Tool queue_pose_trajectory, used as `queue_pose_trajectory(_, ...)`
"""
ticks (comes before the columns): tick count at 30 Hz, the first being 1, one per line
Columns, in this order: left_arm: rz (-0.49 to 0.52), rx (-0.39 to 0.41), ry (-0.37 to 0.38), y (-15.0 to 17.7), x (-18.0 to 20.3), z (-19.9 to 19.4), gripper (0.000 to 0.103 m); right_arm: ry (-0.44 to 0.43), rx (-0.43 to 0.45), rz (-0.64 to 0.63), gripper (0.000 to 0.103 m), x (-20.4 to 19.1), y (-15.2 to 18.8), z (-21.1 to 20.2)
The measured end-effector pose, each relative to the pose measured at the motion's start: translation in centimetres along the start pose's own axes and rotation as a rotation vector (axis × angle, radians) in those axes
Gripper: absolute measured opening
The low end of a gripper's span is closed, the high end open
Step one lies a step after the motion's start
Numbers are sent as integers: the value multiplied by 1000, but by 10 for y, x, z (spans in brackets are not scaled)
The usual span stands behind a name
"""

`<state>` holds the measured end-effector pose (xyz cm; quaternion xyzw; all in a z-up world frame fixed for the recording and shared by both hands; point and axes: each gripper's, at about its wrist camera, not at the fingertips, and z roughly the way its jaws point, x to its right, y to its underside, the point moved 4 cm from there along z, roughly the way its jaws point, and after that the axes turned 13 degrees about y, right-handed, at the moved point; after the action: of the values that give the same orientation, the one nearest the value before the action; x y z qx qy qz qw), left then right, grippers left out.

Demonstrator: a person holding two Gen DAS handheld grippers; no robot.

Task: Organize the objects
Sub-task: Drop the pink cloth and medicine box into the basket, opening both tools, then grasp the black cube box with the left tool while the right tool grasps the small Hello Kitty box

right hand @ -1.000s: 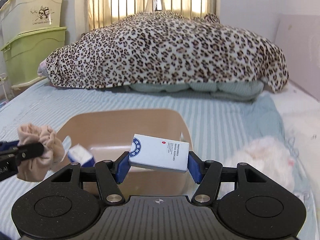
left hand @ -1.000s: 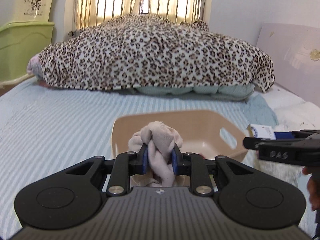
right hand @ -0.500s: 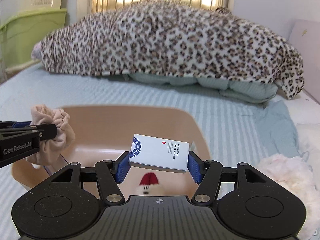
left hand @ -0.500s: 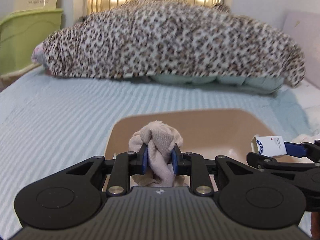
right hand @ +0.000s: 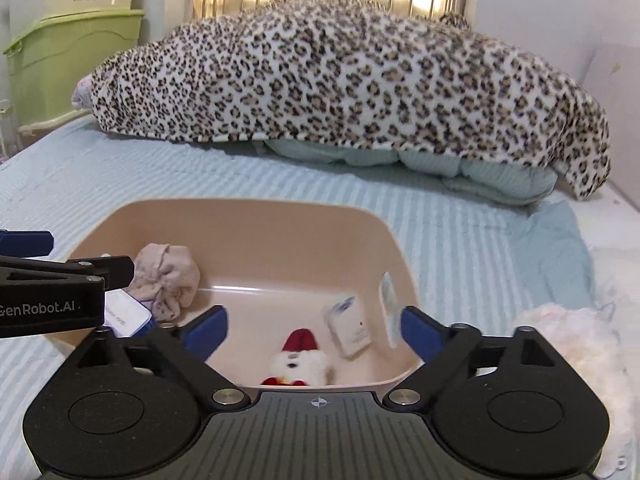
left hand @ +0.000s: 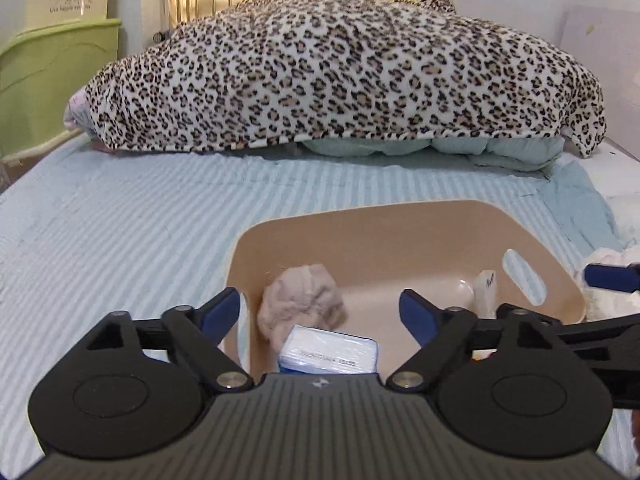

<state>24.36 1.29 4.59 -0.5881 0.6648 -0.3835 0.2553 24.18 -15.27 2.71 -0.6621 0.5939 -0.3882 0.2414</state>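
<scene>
Left gripper [left hand: 320, 312] fingers spread, just opened, nothing pinched; beige sock bundle [left hand: 302, 300] lies loose in the tan basket [left hand: 360, 224], touching a blue-white box [left hand: 328, 350]. Right gripper [right hand: 314, 328] fingers likewise just spread, empty; white box [right hand: 350, 326] tilted against basket's right wall, Santa toy [right hand: 298, 358] beside it. Basket sits on striped bed [left hand: 120, 220]; leopard blanket [left hand: 340, 72] beyond.

"GenRobot.AI" on the left gripper [right hand: 24, 240] side
</scene>
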Motion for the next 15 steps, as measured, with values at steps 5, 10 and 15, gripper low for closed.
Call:
queue_pose_trajectory(5, 21, 6, 4, 3, 3, -23, 91, -3, 18, 11, 103, 13, 3, -29)
queue_pose_trajectory(10, 27, 1, 17, 15, 4, -46, 92, -3, 20, 39, 103, 22, 16, -49)
queue_pose_trajectory(15, 38, -10, 27, 35, 6, -62, 92, -3, -19, 38, 103, 27, 40, -54)
